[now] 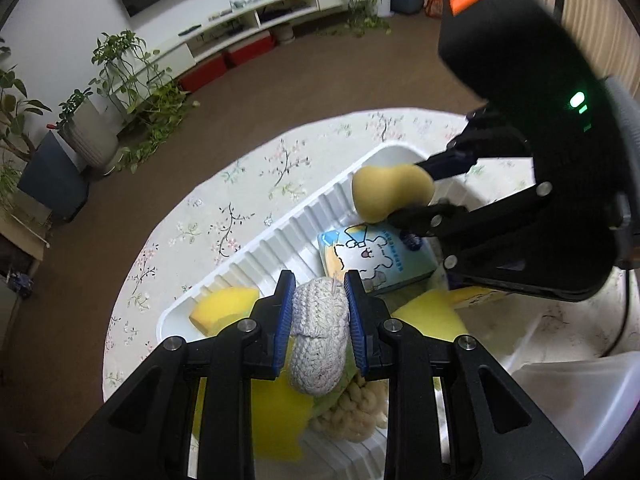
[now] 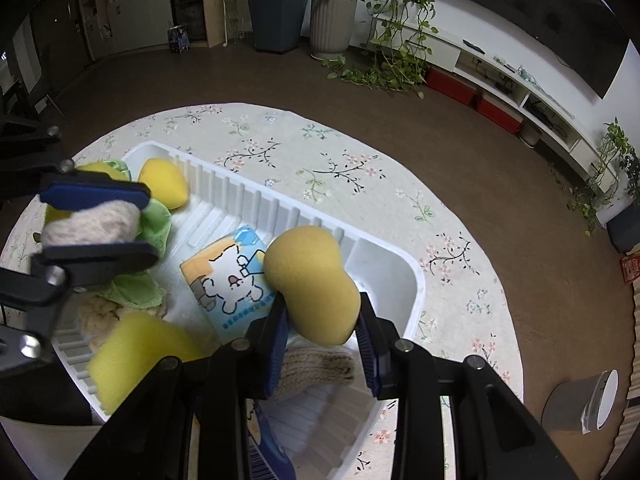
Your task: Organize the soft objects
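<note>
**Both tools loaded above the white tray**

Obscured items: in the left wrist view, the near half of the white tray (image 1: 256, 248) is covered by the left tool (image 1: 319, 312) and its black linkage. The yellow sponges (image 1: 224, 310) and the cream knitted piece (image 1: 352, 412) are only partly seen beneath it. The tissue pack (image 1: 376, 256) is cut off at 3 o'clock by the right tool (image 1: 426, 190). A translucent container at 4 o'clock cannot be identified. No hands are visible.

Pose: both tools are pitched steeply down over the tray on the floral-clothed bench (image 1: 240, 184). The left tool is clamped on a grey braided rope roll (image 1: 318, 332), which is held clear of the tray contents. The right tool is closed on a tan gourd-shaped sponge (image 2: 312, 284); the sponge projects toward 11 o'clock in the right wrist view, above the tissue pack. A green cloth (image 2: 154, 224) lies in the tray at 9 o'clock.
</note>
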{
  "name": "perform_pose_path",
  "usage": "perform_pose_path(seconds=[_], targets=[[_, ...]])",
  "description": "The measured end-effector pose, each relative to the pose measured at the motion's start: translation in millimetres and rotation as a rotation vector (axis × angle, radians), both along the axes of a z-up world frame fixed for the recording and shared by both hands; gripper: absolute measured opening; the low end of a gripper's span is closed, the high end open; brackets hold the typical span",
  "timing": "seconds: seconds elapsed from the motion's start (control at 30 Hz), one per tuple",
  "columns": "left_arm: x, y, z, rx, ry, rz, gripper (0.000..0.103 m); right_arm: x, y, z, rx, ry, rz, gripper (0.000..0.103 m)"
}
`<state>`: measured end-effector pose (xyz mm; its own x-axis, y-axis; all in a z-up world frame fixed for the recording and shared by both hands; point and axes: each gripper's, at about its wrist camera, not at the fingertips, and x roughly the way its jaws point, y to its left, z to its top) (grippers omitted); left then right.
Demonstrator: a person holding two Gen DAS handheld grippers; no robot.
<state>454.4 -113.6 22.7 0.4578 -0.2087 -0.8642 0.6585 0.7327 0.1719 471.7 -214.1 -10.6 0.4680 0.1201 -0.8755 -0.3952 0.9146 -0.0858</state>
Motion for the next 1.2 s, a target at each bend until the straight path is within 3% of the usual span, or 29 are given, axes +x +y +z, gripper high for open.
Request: perform_pose_path(seconds=[0.57,0.63,0.7,0.77,1.07,1.13,1.2], targets=[[16.0,2.9,-16.7,0.019,0.051,0.094,0.026,15.0,-2.3,-2.3,-0.001,0.081,-0.020,0.038],[18.7,3.5,-16.0,0.015,0.048,0.100,0.031,12.9,-2.6,-1.8,-0.012,0.070,-0.022,0.039],[19.8,3.0,-15.0,-0.001,0.043,0.107,0.059,11.4,-2.6,-1.8,-0.028,0.055,-0.027,0.046],[18.2,3.2,-14.2,-0.014,0.038,0.101,0.064,10.0,-3.1,-1.5,-0.044,0.039,-0.027,0.052],[17.4,8.5,-3.8,-0.058,-0.010,0.132,0.074,3.9,-10.4,3.7,-0.037,0.018,-0.036,0.060],[16.5,10.6,0.9,-0.065,-0.026,0.141,0.079,1.6,-12.5,7.0,-0.027,0.006,-0.038,0.063],[15.6,13.5,8.0,-0.079,-0.045,0.153,0.094,-1.1,-15.4,12.9,-0.014,-0.016,-0.045,0.066]])
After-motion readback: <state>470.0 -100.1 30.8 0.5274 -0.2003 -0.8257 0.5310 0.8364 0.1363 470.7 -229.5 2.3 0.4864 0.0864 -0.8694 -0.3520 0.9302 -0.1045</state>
